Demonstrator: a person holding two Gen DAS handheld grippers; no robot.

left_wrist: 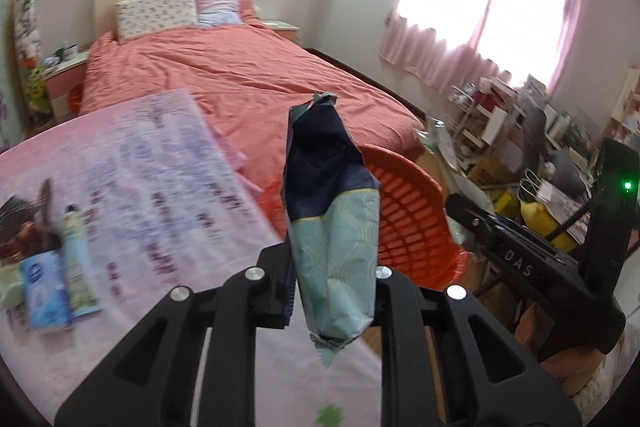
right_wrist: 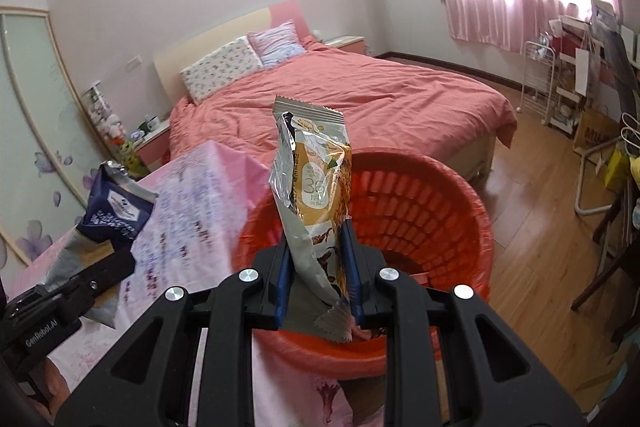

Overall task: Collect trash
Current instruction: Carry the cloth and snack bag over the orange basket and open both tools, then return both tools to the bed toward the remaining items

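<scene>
My left gripper (left_wrist: 332, 283) is shut on a navy and teal snack wrapper (left_wrist: 332, 211), held upright beside the red plastic basket (left_wrist: 416, 219). My right gripper (right_wrist: 318, 279) is shut on a silver and orange snack wrapper (right_wrist: 312, 187), held upright over the red basket (right_wrist: 420, 211). The left gripper with its navy wrapper (right_wrist: 116, 211) shows at the left of the right wrist view. The right gripper's black body (left_wrist: 532, 267) shows at the right of the left wrist view.
A pink printed tablecloth (left_wrist: 160, 187) covers the table, with several packets (left_wrist: 52, 279) at its left. A bed with a salmon cover (right_wrist: 360, 99) lies beyond. Cluttered shelves and bags (left_wrist: 520, 147) stand at the right, over a wooden floor (right_wrist: 540, 227).
</scene>
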